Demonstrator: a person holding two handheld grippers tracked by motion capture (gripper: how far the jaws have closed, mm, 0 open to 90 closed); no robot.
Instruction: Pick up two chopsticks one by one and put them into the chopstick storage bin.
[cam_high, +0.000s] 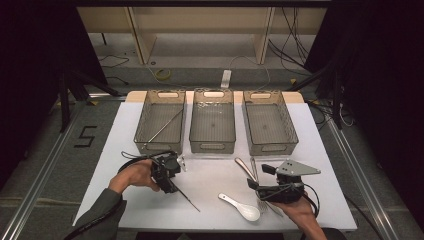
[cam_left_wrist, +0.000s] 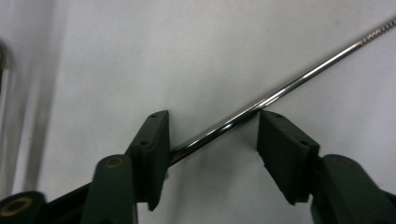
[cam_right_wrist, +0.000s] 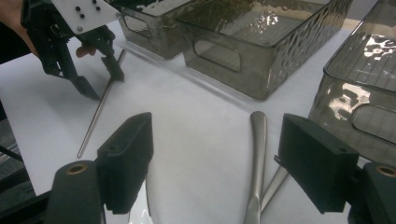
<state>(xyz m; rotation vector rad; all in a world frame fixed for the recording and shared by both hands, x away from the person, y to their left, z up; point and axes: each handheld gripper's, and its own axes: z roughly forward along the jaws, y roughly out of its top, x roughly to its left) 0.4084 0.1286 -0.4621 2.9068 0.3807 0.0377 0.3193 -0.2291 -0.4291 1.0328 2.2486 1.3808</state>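
A thin metal chopstick (cam_left_wrist: 280, 91) lies on the white table (cam_high: 215, 172) at the lower left of the high view, slanting across the left gripper view from lower left to upper right. The left gripper (cam_left_wrist: 212, 140) straddles it with jaws half open; the rod touches both pads, not yet clamped. The right gripper (cam_right_wrist: 217, 154), lower right in the high view, stands wide open and empty above two metal handles (cam_right_wrist: 257, 154), near a white spoon (cam_high: 241, 206).

The table (cam_high: 125, 145) is white. Three see-through bins (cam_high: 212, 122) sit in a row at its far side. Near the front lie a metal stick (cam_high: 189, 200), a white spoon (cam_high: 240, 206) and some silver cutlery (cam_high: 247, 167).
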